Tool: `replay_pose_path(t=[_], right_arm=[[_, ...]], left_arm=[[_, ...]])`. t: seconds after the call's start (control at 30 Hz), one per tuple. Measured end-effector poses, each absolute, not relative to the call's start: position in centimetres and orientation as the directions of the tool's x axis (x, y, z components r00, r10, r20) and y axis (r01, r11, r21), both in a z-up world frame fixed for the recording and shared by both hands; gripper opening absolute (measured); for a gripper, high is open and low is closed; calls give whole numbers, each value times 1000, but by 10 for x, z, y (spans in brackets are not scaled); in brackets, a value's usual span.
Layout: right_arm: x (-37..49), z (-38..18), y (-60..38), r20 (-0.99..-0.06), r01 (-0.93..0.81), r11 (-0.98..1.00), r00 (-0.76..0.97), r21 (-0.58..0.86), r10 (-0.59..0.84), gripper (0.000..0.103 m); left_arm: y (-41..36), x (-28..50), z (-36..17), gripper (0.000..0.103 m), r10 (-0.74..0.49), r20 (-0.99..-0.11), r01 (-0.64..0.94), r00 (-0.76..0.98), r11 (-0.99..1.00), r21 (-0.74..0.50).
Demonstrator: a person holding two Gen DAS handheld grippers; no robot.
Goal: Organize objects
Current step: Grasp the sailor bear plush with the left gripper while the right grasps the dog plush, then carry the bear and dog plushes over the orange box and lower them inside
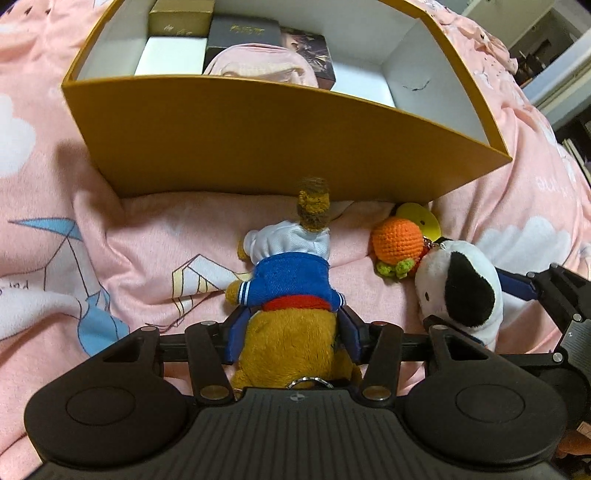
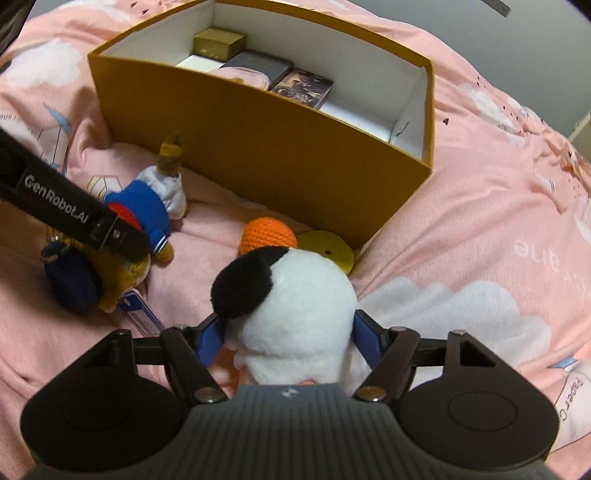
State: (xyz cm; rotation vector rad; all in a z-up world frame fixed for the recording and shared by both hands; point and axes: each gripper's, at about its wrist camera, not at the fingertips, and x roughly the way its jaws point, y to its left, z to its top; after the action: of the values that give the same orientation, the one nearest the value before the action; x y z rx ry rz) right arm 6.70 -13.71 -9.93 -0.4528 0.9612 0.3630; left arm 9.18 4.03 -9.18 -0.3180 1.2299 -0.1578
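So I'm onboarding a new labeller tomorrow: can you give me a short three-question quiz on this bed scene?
1. True or false: the orange box is empty.
2. What sits between the left tongs?
A. bear plush
B. orange crochet toy
C. gold box
3. Name what sits between the right tongs.

Key
1. False, it holds small boxes.
2. A
3. The black-and-white plush.

left gripper (image 1: 291,334) clamped on bear plush (image 1: 291,317) lying on pink bedding (image 1: 140,236). crochet orange (image 1: 398,240) and white dog plush (image 1: 461,291) just beside, before open yellow box (image 1: 258,140) of small cartons.
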Motion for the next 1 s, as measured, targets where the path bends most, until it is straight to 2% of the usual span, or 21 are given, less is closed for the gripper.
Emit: replay_pose_path(t=[0.17, 0.47, 0.67, 1.0], right_arm=[[72, -90, -150, -846, -449, 884, 515, -127, 140, 65], [64, -54, -160, -810, -436, 899, 542, -45, 222, 65], [63, -21, -172, -766, -439, 897, 561, 48, 315, 65], [78, 31, -173, -652, -460, 884, 644, 89, 401, 65]], left_arm=[[41, 86, -84, 55, -289, -886, -50, 362, 943, -328], [37, 76, -54, 53, -295, -855, 2, 427, 946, -326], [28, 70, -21, 53, -336, -799, 69, 498, 934, -349], [27, 85, 34, 53, -352, -672, 118, 651, 922, -368]])
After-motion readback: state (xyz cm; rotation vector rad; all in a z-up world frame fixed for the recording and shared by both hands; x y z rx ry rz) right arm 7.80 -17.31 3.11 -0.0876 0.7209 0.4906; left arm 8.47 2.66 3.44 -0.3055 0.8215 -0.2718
